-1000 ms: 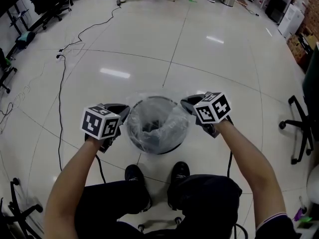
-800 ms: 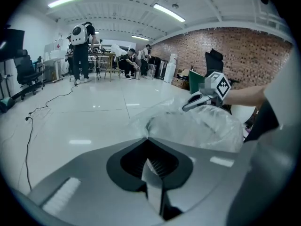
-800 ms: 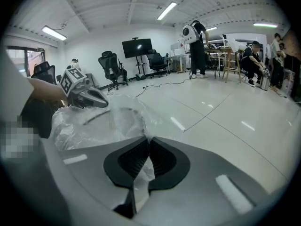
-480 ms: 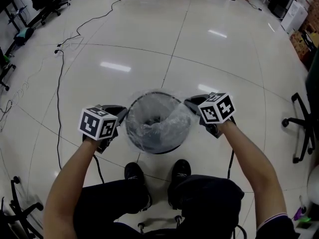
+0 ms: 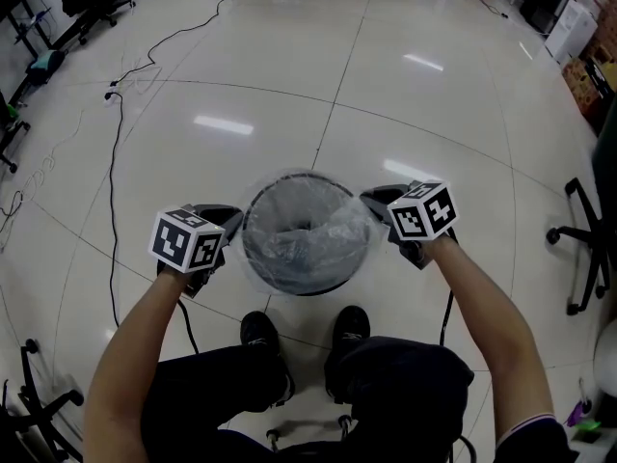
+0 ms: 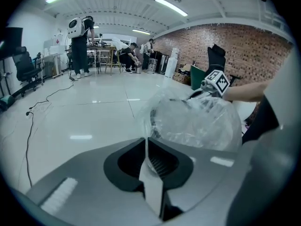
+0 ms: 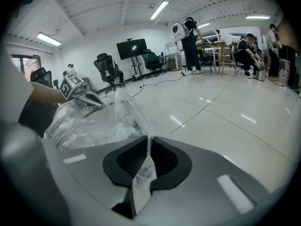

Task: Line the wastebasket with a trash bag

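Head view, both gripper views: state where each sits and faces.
Head view: on head, steeply down at wastebasket; forearms, legs, shoes show.
Left gripper view: on left gripper, across trash bag toward right gripper, its jaws opening around bag film; right forearm shows.
Right gripper view: mirrored; left forearm shows.
All share the bag.

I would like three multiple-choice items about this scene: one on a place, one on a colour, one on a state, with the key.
1. The wastebasket stands: A on a table; B on the floor before the person's shoes; C on a chair.
2. The trash bag is: A black; B blue; C clear.
3. The left tongs are: A shut on the trash bag's film; B open, empty; C shut on a cable.
Key: 1 B, tiles surround it; 2 C, the wastebasket shows through; 3 A, film runs between closed jaws.
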Available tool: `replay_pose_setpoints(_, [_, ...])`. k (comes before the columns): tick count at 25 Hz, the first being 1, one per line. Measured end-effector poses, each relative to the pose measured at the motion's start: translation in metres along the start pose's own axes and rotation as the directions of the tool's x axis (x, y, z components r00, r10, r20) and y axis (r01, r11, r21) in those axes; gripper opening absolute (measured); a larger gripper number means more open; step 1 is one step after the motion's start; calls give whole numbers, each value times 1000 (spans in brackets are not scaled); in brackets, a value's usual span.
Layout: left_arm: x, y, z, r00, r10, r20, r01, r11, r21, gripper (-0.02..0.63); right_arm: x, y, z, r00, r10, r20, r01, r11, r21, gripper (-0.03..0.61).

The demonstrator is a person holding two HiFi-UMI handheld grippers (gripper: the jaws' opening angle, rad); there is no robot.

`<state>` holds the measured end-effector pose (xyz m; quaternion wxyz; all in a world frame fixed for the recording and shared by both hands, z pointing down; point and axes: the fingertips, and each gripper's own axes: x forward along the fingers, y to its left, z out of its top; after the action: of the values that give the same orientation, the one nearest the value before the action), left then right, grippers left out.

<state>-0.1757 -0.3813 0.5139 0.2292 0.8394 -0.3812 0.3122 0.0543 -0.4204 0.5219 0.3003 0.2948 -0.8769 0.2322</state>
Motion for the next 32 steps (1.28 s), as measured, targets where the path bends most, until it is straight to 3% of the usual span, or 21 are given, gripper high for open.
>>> replay_pose_setpoints(7, [-15, -3, 16, 998, 9, 66, -10, 1000, 4, 98, -20, 1, 21, 996, -9, 86, 5, 999, 43, 72])
replay_pose_setpoints(12, [-25, -10, 16, 997, 1, 71, -2, 1000, 17, 143, -35, 12, 33, 990, 16, 143, -27, 997, 74, 154])
replay_pose_setpoints(15, [-32, -16, 14, 997, -10, 70, 8, 1000, 26, 169, -45, 19, 36, 985, 40, 171, -58, 993, 101, 170])
replay_pose_setpoints(21, [-45, -22, 15, 997, -3, 82, 0, 999, 45, 186, -69, 24, 40, 975, 32, 221, -59, 992, 113, 204])
replay_pose_setpoints(32, [-60, -47, 9, 994, 0, 110, -7, 998, 56, 186, -100, 67, -13, 985, 23, 169, -28, 999, 28, 202])
